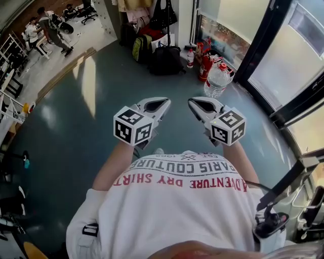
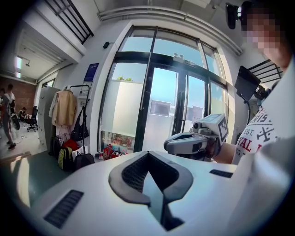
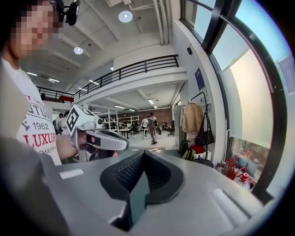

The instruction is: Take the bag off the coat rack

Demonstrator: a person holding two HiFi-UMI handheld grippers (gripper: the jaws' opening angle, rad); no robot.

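Note:
A black handbag (image 1: 163,15) hangs on the coat rack (image 2: 85,88) by the far wall, next to a beige coat (image 2: 64,108). The same handbag (image 3: 205,135) shows in the right gripper view, right of centre and small. It also shows as the black handbag (image 2: 79,131) in the left gripper view. My left gripper (image 1: 165,102) and right gripper (image 1: 192,102) are held side by side in front of my chest, far from the rack. Both are shut with nothing between the jaws.
Under the rack the floor holds a black backpack (image 1: 164,59), a yellow-green bag (image 1: 137,48) and a red bag. Red fire extinguishers (image 1: 205,66) and a large water bottle (image 1: 217,78) stand by the glass doors (image 2: 161,106). People stand far off (image 1: 50,28).

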